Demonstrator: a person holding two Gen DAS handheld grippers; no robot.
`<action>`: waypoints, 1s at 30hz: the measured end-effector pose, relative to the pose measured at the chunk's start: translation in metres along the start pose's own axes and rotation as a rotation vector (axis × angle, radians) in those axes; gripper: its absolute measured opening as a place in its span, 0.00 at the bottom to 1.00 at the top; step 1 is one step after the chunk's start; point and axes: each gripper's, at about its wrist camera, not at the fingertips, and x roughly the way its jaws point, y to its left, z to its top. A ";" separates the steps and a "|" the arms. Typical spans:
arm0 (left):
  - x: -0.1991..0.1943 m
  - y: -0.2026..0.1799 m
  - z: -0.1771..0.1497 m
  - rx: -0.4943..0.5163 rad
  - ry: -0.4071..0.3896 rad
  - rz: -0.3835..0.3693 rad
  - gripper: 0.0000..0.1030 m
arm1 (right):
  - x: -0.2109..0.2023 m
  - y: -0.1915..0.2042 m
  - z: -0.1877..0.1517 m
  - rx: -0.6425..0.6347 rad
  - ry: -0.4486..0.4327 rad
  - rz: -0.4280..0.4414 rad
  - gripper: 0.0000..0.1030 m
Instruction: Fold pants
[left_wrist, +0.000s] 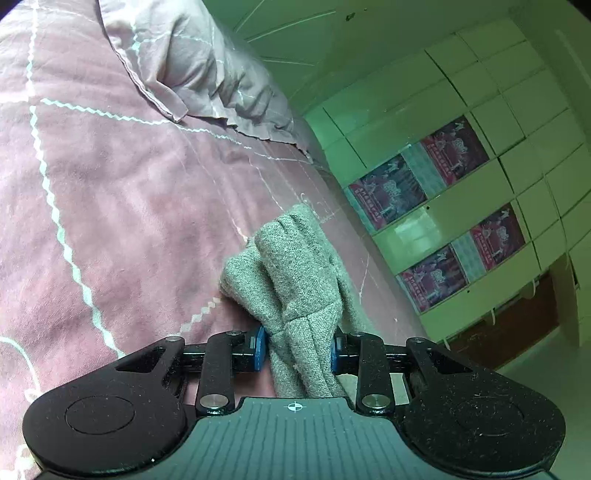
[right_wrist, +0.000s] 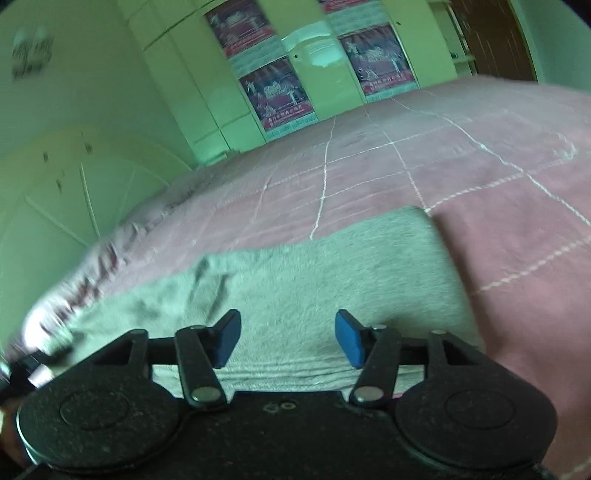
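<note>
The grey woollen pants (left_wrist: 295, 273) lie on a pink bedspread (left_wrist: 110, 206). My left gripper (left_wrist: 298, 349) is shut on a bunched fold of the pants, with the blue pads pressing on both sides of the cloth. In the right wrist view the pants (right_wrist: 314, 273) lie spread flat on the bed (right_wrist: 498, 221). My right gripper (right_wrist: 288, 339) is open just above the flat cloth, with nothing between its blue pads. The view is blurred.
A pink pillow (left_wrist: 199, 62) lies at the head of the bed. A pale headboard (right_wrist: 74, 192) stands at the left. White wardrobes with red posters (left_wrist: 443, 206) stand beyond the bed edge, also in the right wrist view (right_wrist: 314, 70).
</note>
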 end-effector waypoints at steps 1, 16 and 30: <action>0.002 -0.001 0.001 0.012 0.005 0.000 0.30 | 0.007 0.004 -0.004 -0.010 0.016 -0.038 0.49; -0.018 -0.188 -0.028 0.462 -0.022 -0.260 0.30 | -0.051 -0.099 0.006 0.496 -0.144 0.046 0.56; 0.025 -0.314 -0.249 0.880 0.359 -0.275 0.63 | -0.094 -0.170 -0.004 0.691 -0.277 0.074 0.61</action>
